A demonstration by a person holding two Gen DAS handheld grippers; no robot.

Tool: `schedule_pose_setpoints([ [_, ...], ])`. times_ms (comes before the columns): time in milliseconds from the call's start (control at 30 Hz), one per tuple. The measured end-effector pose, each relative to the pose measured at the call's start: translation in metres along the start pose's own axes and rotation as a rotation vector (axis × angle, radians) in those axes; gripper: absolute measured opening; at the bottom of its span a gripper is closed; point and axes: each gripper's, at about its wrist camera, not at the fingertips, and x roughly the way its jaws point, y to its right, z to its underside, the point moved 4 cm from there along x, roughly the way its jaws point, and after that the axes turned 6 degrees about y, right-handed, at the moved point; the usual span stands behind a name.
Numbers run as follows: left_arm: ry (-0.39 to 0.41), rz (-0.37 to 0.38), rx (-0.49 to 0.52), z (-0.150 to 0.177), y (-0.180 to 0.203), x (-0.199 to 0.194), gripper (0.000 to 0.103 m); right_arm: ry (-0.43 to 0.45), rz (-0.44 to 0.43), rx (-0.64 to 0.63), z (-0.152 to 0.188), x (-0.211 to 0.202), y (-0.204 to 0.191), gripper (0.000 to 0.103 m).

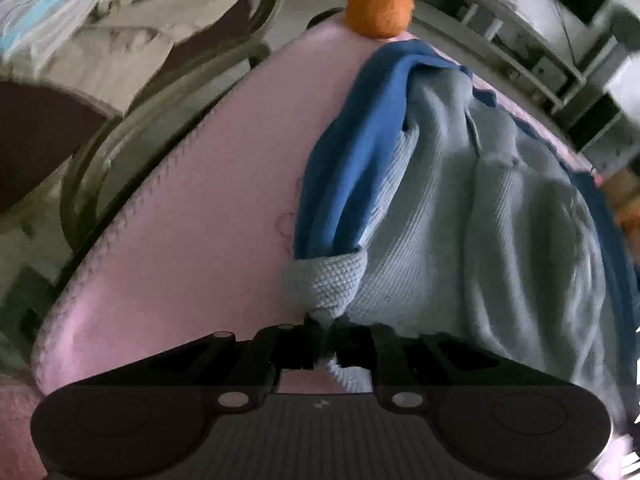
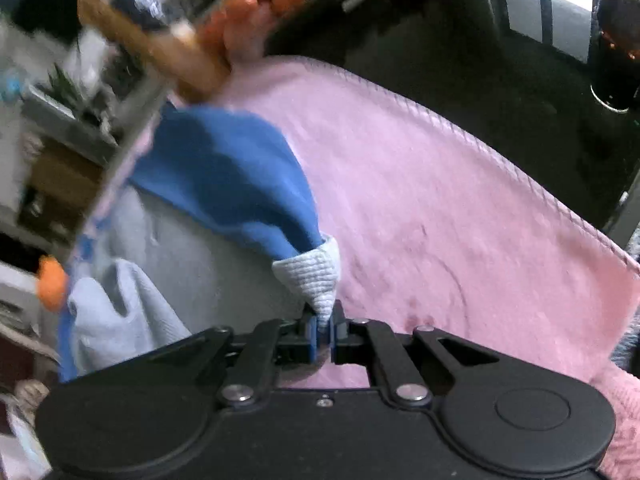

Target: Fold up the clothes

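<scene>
At the bottom centre, the left gripper (image 1: 320,340) pinches the ribbed cuff (image 1: 326,284) of a pale-and-dark blue sweater (image 1: 460,200) lying on a pink blanket (image 1: 200,220). An orange ball (image 1: 379,9) sits at the top centre.

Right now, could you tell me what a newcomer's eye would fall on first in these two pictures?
First comes the blue and pale grey-blue garment spread on the pink blanket. Each tool is shut on a ribbed knit corner of it: the left tool at the bottom of its view, the right tool likewise. An orange ball sits at the blanket's far end.
</scene>
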Motion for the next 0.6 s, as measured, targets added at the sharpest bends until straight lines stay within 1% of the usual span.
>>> schedule_pose_setpoints([
  [33,0.003,-0.016,0.027,0.0,0.002,-0.002,0.02,0.005,0.015,-0.032,0.001,-0.001,-0.002,0.007],
  [67,0.006,-0.032,0.048,0.0,0.004,-0.005,0.023,0.01,0.029,-0.063,0.001,-0.002,-0.005,0.008],
  [100,0.01,-0.047,0.049,0.001,0.002,-0.012,0.029,0.015,0.044,-0.09,0.002,-0.004,-0.006,0.011],
  [133,0.014,-0.058,0.044,0.002,-0.001,-0.02,0.032,0.023,0.06,-0.095,0.002,-0.008,-0.005,0.023],
  [167,0.018,-0.063,0.037,0.004,-0.003,-0.029,0.032,0.038,0.078,-0.085,0.002,-0.014,-0.003,0.038],
  [233,0.041,-0.037,0.014,0.009,-0.007,-0.05,0.031,0.081,0.09,-0.06,0.003,-0.029,-0.003,0.049],
  [267,0.073,-0.006,0.014,0.012,-0.005,-0.063,0.032,0.106,0.069,-0.048,0.004,-0.04,-0.005,0.049],
  [300,0.106,0.034,0.03,0.009,0.002,-0.07,0.037,0.127,0.039,-0.041,0.006,-0.049,-0.009,0.05],
  [333,0.134,0.078,0.06,0.004,0.013,-0.076,0.043,0.134,-0.017,-0.05,0.007,-0.057,-0.017,0.053],
  [367,0.157,0.122,0.095,-0.001,0.025,-0.079,0.044,0.136,-0.076,-0.067,0.009,-0.063,-0.027,0.062],
  [400,0.167,0.158,0.141,-0.004,0.038,-0.079,0.049,0.118,-0.14,-0.107,0.012,-0.062,-0.045,0.067],
  [433,0.167,0.174,0.192,-0.006,0.052,-0.073,0.053,0.096,-0.198,-0.15,0.015,-0.06,-0.062,0.074],
  [467,0.162,0.183,0.237,-0.007,0.064,-0.065,0.053,0.064,-0.24,-0.201,0.02,-0.054,-0.081,0.077],
  [533,0.124,0.171,0.297,-0.004,0.078,-0.044,0.052,0.004,-0.317,-0.3,0.03,-0.042,-0.118,0.077],
  [567,0.093,0.185,0.313,0.0,0.081,-0.032,0.051,-0.011,-0.331,-0.346,0.036,-0.034,-0.137,0.077],
  [600,0.055,0.183,0.347,0.007,0.084,-0.022,0.046,-0.024,-0.342,-0.39,0.041,-0.025,-0.155,0.077],
])
